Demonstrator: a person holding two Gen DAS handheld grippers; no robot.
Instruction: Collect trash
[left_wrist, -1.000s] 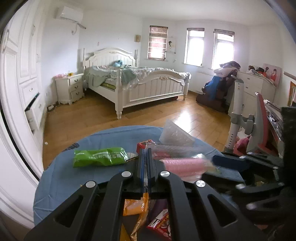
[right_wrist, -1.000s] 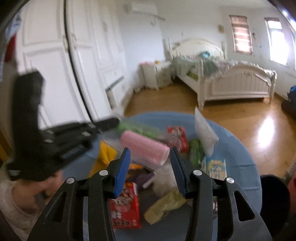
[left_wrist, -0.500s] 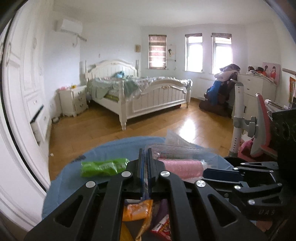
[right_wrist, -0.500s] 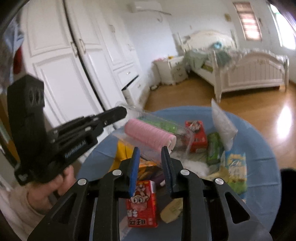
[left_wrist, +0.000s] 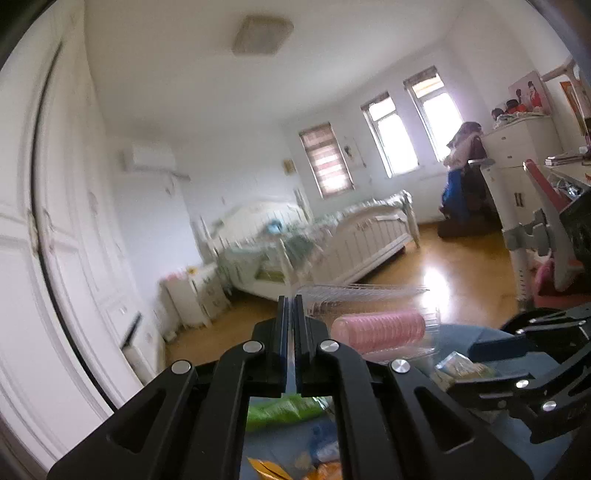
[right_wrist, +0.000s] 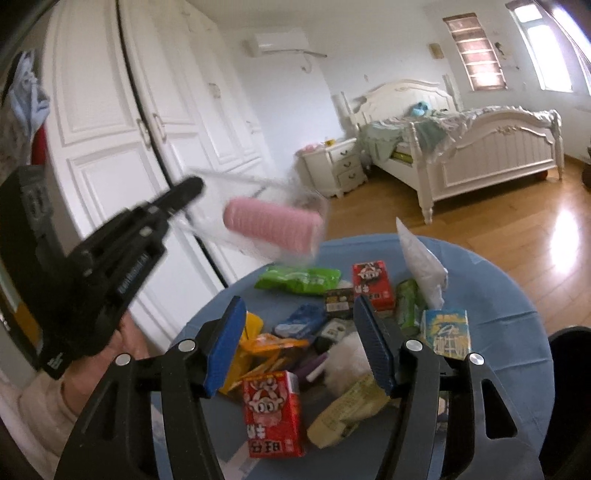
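Observation:
My left gripper (left_wrist: 290, 321) is shut on the edge of a clear plastic package holding a pink roll (left_wrist: 376, 330). In the right wrist view the left gripper (right_wrist: 184, 192) holds that package (right_wrist: 271, 227) in the air above the round blue table (right_wrist: 498, 295). My right gripper (right_wrist: 299, 347) is open and empty, above a pile of trash: a red carton (right_wrist: 271, 413), a second red carton (right_wrist: 371, 284), a green wrapper (right_wrist: 297, 278), a blue-white carton (right_wrist: 447, 332) and a clear bag (right_wrist: 421, 266).
A dark bin rim (right_wrist: 569, 369) shows at the table's right. White wardrobe doors (right_wrist: 110, 129) stand left of the table. A white bed (right_wrist: 480, 147) and a nightstand (right_wrist: 332, 166) stand across the wooden floor. A desk and chair (left_wrist: 546, 221) are on the right.
My left gripper has lifted the pink roll package up off the table and tilted upward. My right gripper closed partly, then opened wide again and stays over the pile.

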